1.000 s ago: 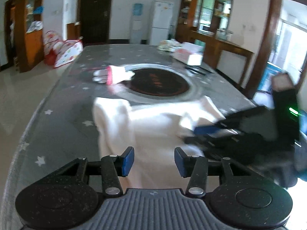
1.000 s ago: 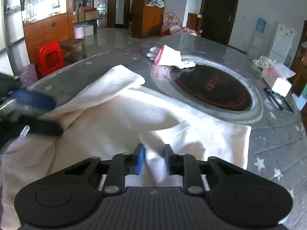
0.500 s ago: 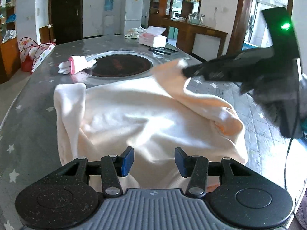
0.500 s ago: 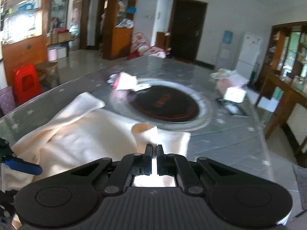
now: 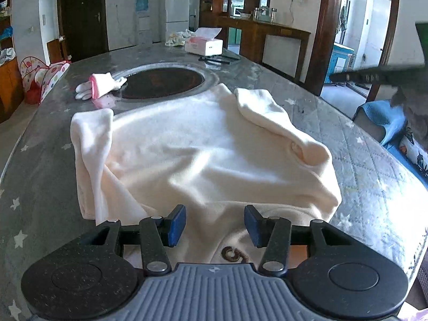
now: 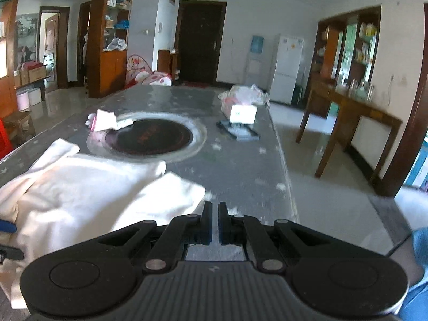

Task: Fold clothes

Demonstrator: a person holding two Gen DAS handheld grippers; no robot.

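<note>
Left wrist view: your left gripper (image 5: 214, 224) hovers over the near hem of the cream sweatshirt (image 5: 192, 149), jaws about half open with nothing between them, likely staged to pin or pinch that hem for the next fold. The sweatshirt lies spread on the grey star-print table (image 5: 45, 139), both sleeves lying folded in along the body's side edges, the right sleeve (image 5: 270, 112) now on the cloth. Right wrist view: your right gripper (image 6: 214, 224) is closed and empty, off the garment's edge over bare table. Half a second ago it was pinching that sleeve and lifting it across; now the sleeve is dropped and the gripper has pulled away right. A pink-cuffed glove (image 5: 99, 88) sits by the round inset hotplate (image 5: 160, 81), well clear.
</note>
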